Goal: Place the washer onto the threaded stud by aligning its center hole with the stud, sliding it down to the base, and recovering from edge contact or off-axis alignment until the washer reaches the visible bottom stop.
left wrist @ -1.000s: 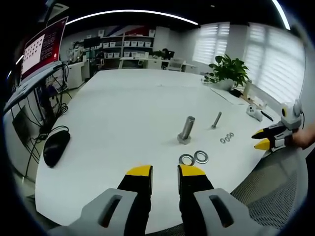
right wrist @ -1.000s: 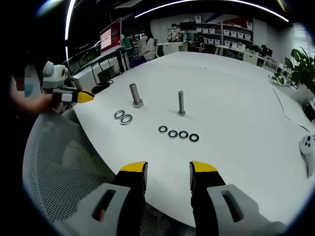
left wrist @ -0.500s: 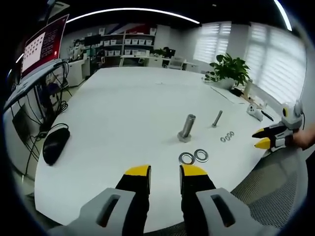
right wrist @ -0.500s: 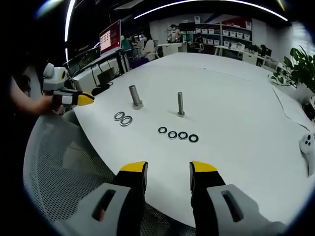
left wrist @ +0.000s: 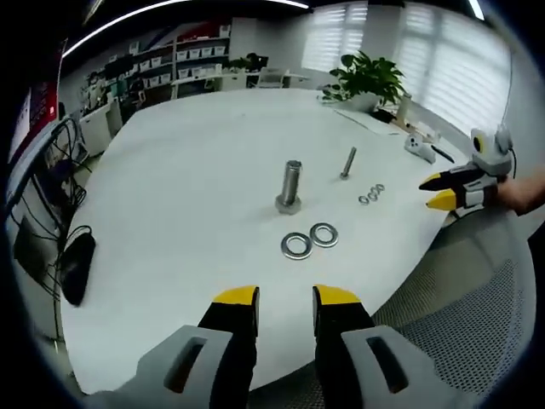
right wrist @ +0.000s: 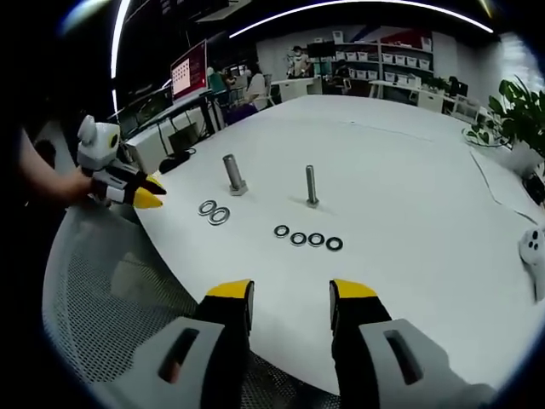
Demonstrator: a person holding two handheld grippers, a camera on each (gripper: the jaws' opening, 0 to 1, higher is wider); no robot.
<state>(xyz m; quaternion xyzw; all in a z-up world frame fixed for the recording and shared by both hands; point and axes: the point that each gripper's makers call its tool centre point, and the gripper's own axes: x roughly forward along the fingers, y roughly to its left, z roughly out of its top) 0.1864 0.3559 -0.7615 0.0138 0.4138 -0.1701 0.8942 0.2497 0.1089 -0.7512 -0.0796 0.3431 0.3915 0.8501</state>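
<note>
On the white table [left wrist: 187, 170] a thick bolt [left wrist: 290, 187] stands on its head, with a thin threaded stud [left wrist: 348, 162] beyond it. Two large washers [left wrist: 309, 240] lie flat in front of the bolt, and a row of small washers [left wrist: 371, 194] lies by the stud. My left gripper [left wrist: 285, 298] hovers open at the table's near edge, nothing between its jaws. The right gripper view has the bolt [right wrist: 232, 175], stud [right wrist: 312, 186], large washers [right wrist: 213, 211] and small washers [right wrist: 306, 239]. My right gripper [right wrist: 289, 294] is open and holds nothing, short of the table edge.
A grey mesh chair back [right wrist: 111, 298] sits below both grippers. A black mouse [left wrist: 75, 268] lies at the table's left edge, a potted plant [left wrist: 366, 81] at the far side, a white controller [right wrist: 536, 256] on the right. The right gripper [left wrist: 444, 191] juts in from the right.
The left gripper view has swung, so bolt and washers sit more central. In the right gripper view the left gripper has tipped downward near the table edge. Bolt, stud and washers stay put.
</note>
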